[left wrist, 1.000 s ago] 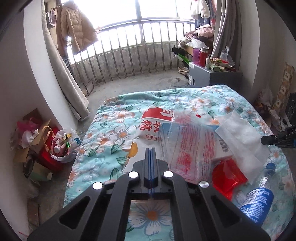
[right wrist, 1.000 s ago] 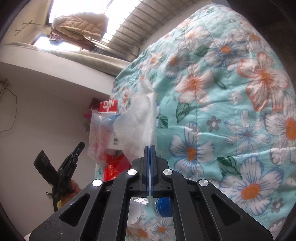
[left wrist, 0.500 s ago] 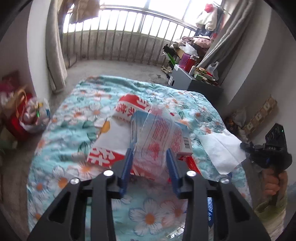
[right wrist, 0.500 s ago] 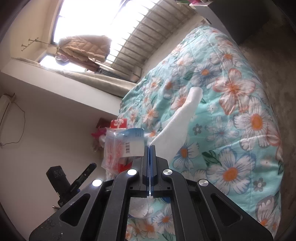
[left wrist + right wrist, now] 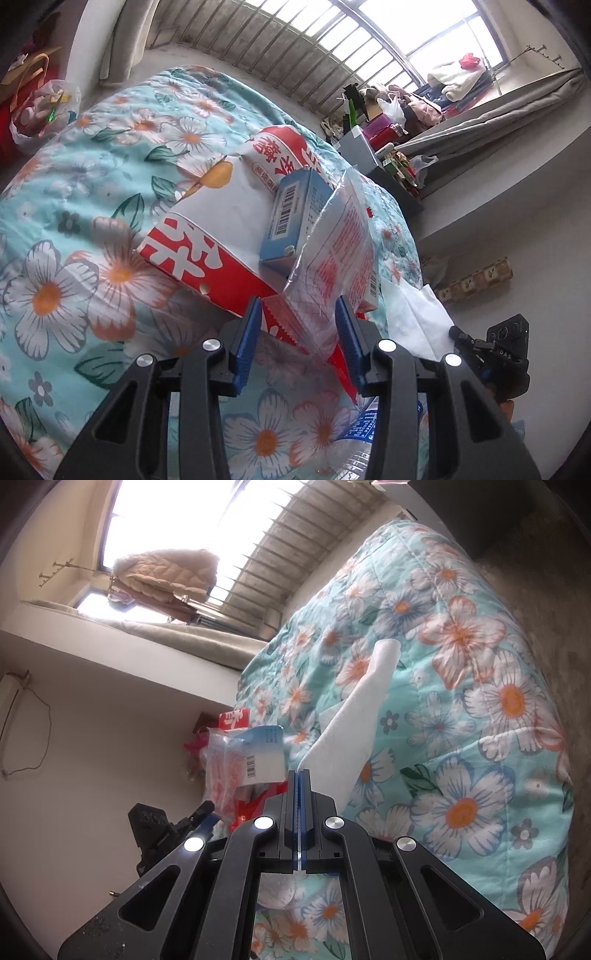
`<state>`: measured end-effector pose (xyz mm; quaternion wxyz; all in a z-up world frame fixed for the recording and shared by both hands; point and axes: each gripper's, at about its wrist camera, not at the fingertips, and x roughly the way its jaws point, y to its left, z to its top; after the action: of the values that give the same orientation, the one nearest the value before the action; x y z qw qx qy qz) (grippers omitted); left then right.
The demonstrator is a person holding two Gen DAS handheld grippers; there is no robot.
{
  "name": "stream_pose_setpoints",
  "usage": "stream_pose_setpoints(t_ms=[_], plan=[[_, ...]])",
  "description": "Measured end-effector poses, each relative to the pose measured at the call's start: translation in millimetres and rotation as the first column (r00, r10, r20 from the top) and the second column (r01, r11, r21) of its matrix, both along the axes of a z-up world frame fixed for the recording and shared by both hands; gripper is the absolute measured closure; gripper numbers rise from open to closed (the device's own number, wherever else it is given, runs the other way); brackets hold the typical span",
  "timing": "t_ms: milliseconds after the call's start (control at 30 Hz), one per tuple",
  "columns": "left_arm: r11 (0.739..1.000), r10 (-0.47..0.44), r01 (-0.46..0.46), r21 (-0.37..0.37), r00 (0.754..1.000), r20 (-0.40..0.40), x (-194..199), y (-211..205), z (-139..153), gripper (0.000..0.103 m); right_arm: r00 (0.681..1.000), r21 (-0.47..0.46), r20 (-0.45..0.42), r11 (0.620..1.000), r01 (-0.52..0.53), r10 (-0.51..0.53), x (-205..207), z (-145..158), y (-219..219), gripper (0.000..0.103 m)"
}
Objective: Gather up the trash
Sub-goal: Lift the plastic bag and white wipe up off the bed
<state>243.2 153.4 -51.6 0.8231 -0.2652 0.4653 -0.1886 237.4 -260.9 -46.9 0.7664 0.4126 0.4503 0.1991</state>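
Observation:
A heap of trash lies on the floral quilt (image 5: 92,184): a red-and-white paper bag (image 5: 207,229), a blue-and-white box (image 5: 295,218), a clear plastic bag with red print (image 5: 340,254), a red wrapper (image 5: 343,365) and a water bottle (image 5: 369,435). My left gripper (image 5: 299,332) stands open around the lower corner of the clear bag, which hangs loosely between the blue pads. My right gripper (image 5: 300,775) is shut on the corner of a white tissue (image 5: 354,720), which rises off the quilt to its tips. The tissue (image 5: 410,317) also shows in the left wrist view beside the right gripper (image 5: 491,354).
A plastic bag full of rubbish (image 5: 40,110) sits on the floor left of the bed. A grey cabinet (image 5: 362,151) piled with clutter stands beyond the bed's far corner. Window bars run along the back, and a white wall is close on the right.
My left gripper opened, rolled and dropped toward the heap, so the clear bag now sits between its fingers. The right gripper closed in on the tissue's corner, and the tissue lifted.

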Motion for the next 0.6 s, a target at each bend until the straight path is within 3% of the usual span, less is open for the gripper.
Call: stream_pose_setpoints(t_ms=[100, 200, 367, 600], plan=[[1.000, 0.011, -0.011, -0.006, 1.000, 0.003, 1.5, -1.3, -0.5, 0.063, 1.000, 0.008, -0.004, 1.000, -0.002, 0.002, -0.5, -1.4, -1.2, 0.103], [1.000, 0.012, -0.012, -0.020, 1.000, 0.003, 1.7, 0.1, -1.9, 0.079, 1.000, 0.014, -0.004, 1.000, -0.003, 0.003, -0.5, -1.6, -0.1, 0.103], [0.999, 0.007, -0.006, -0.041, 0.999, 0.034, -1.7, 5.1, 1.9, 0.089, 1.000, 0.021, 0.002, 1.000, 0.001, -0.001, -2.3, 2.5, 2.0, 0.103], [0.998, -0.018, 0.025, -0.057, 0.993, 0.115, -17.9, 2.5, 25.7, 0.094, 0.999, 0.044, 0.041, 0.999, 0.009, -0.011, -9.8, 15.3, 3.4, 0.103]])
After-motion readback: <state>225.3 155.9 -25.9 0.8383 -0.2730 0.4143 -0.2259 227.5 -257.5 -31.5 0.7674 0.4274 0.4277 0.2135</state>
